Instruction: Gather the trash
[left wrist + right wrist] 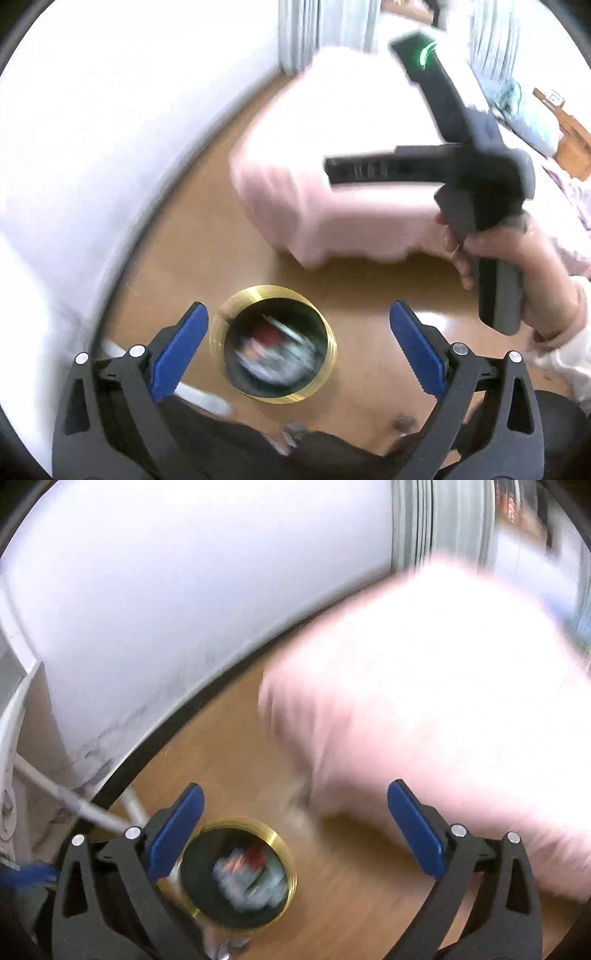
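A round black trash bin with a gold rim (272, 344) stands on the wooden floor, with crumpled white and red trash (273, 350) inside. My left gripper (295, 350) is open and empty, above the bin. In the right wrist view the bin (238, 873) lies below and left of centre, and my right gripper (295, 834) is open and empty above it. The right gripper's body (476, 173), held in a hand, shows at the right of the left wrist view. Both views are motion-blurred.
A bed with pink bedding (332, 177) stands just beyond the bin, also in the right wrist view (443, 701). A white wall (92, 147) curves along the left. White cables (74, 801) lie by the wall. Wooden furniture (572, 144) is far right.
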`<state>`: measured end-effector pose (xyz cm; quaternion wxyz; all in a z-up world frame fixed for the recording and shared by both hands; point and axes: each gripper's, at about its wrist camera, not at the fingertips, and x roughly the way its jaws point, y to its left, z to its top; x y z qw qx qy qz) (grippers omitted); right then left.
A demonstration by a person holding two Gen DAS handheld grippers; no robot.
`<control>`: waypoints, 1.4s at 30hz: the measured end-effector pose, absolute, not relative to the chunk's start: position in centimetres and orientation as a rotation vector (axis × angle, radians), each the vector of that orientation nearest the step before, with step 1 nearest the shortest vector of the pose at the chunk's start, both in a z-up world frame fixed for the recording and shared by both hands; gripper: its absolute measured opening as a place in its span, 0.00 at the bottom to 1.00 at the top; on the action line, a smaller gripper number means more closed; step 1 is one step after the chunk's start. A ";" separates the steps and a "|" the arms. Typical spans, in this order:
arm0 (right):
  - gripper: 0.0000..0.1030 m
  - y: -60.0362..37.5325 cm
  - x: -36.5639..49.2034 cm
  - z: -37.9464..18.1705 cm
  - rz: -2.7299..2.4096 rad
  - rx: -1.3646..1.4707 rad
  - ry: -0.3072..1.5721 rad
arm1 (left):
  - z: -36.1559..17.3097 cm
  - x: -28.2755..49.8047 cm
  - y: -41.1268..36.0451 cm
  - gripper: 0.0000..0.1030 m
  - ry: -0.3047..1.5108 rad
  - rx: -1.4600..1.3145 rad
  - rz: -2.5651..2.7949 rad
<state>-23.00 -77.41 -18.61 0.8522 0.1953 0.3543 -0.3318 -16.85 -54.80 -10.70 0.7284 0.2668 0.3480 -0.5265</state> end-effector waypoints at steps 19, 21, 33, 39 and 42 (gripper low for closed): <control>0.93 -41.1 -3.4 -3.0 -0.136 0.021 0.425 | 0.4 1.5 -17.6 0.94 0.472 0.231 -0.055; 0.93 -37.9 -1.9 -3.8 -0.077 0.007 0.442 | 0.0 2.1 -15.8 0.94 0.476 0.212 0.006; 0.93 -30.3 1.5 -7.3 -0.019 -0.095 0.503 | -4.1 3.0 -8.7 0.94 0.548 0.121 0.124; 0.93 -29.7 1.8 -7.6 -0.004 -0.109 0.531 | -5.3 2.7 -7.5 0.94 0.555 0.079 0.165; 0.93 -30.3 2.5 -7.9 -0.016 -0.081 0.574 | -5.2 2.7 -7.2 0.94 0.549 0.043 0.160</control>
